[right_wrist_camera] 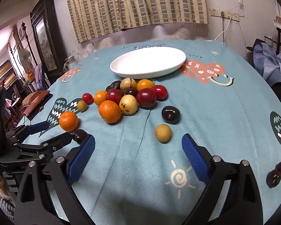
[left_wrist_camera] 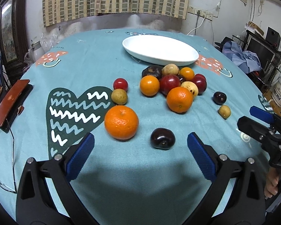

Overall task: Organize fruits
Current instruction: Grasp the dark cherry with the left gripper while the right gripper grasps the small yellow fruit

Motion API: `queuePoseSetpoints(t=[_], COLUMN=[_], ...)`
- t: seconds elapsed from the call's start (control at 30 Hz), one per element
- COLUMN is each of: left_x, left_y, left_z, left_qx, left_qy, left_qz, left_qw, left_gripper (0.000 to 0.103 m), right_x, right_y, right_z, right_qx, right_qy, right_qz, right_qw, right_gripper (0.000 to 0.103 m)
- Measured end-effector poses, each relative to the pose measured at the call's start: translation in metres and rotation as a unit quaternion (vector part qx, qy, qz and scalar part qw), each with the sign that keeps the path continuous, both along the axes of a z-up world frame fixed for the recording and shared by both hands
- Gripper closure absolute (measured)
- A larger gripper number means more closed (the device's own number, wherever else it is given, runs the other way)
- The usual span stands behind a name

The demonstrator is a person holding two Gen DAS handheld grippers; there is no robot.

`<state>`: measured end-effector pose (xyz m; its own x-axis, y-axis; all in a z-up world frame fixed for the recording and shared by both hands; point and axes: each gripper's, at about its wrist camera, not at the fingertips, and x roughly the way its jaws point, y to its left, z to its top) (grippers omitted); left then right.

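Observation:
A white oval plate sits empty at the table's far side. Just in front of it lies a pile of fruit: oranges, red plums, yellow and dark fruits. My left gripper is open, just short of a large orange and a dark plum. My right gripper is open, just short of a small yellow fruit and a dark plum. The right gripper also shows in the left wrist view, and the left gripper in the right wrist view.
The table has a teal cloth with heart prints. A brown case and glasses lie at the left edge. Two dark plums lie at the right edge. A curtain and wall stand behind.

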<state>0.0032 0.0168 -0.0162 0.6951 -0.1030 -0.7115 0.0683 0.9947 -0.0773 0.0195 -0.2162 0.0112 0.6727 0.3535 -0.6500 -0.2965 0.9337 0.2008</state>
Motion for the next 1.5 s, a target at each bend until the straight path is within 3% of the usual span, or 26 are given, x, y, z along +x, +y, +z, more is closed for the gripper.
queuePoseSetpoints(t=[0.07,0.23,0.33,0.4,0.47,0.5,0.6,0.63,0.77,0.97,1.17,1.43,1.5], left_x=[0.001,0.008,0.016,0.020,0.025,0.027,0.027,0.027,0.020,0.016,0.026,0.030,0.030], left_y=[-0.001,-0.023,-0.036,-0.041,-0.045,-0.045,-0.032,-0.029,-0.019,-0.029,-0.022,-0.024,-0.024], left_z=[0.000,-0.002,-0.001,-0.002,-0.011,-0.013,-0.011,-0.010,-0.009,-0.010,-0.019,-0.021,-0.021], left_qx=[-0.008,0.016,0.042,0.036,0.036,0.044,0.016,0.010,-0.012,0.014,-0.007,-0.009,-0.010], left_qy=[0.006,0.020,0.014,0.020,0.043,0.047,0.047,0.047,0.045,0.040,0.070,0.069,0.068], left_qz=[-0.011,-0.053,-0.068,-0.086,-0.099,-0.092,-0.083,-0.078,-0.070,-0.071,-0.070,-0.071,-0.072], left_qw=[0.9999,0.9983,0.9967,0.9954,0.9935,0.9937,0.9953,0.9958,0.9964,0.9966,0.9951,0.9950,0.9950], left_gripper=[0.011,0.027,0.027,0.029,0.042,0.044,0.061,0.071,0.071,0.070,0.066,0.070,0.070], right_x=[0.001,0.006,0.007,0.007,0.007,0.009,0.010,0.010,0.014,0.027,0.042,0.054,0.055], right_y=[-0.003,-0.011,-0.013,-0.014,-0.016,-0.018,-0.021,-0.020,-0.015,-0.007,-0.006,-0.006,-0.009], right_z=[0.000,-0.001,-0.001,-0.001,-0.001,-0.002,-0.002,-0.003,-0.010,-0.023,-0.027,-0.040,-0.041], right_qx=[0.004,0.012,0.012,0.012,0.016,0.020,0.027,0.027,0.018,0.002,-0.011,-0.009,0.002], right_qy=[0.001,0.007,0.008,0.008,0.010,0.013,0.017,0.019,0.039,0.073,0.077,0.105,0.107], right_qz=[-0.002,-0.017,-0.021,-0.024,-0.024,-0.024,-0.024,-0.023,-0.010,-0.003,-0.012,-0.001,0.001], right_qw=[1.000,1.000,1.000,1.000,1.000,0.999,0.999,0.999,0.999,0.997,0.997,0.994,0.994], right_gripper=[0.011,0.011,0.011,0.012,0.016,0.020,0.026,0.032,0.049,0.049,0.049,0.076,0.077])
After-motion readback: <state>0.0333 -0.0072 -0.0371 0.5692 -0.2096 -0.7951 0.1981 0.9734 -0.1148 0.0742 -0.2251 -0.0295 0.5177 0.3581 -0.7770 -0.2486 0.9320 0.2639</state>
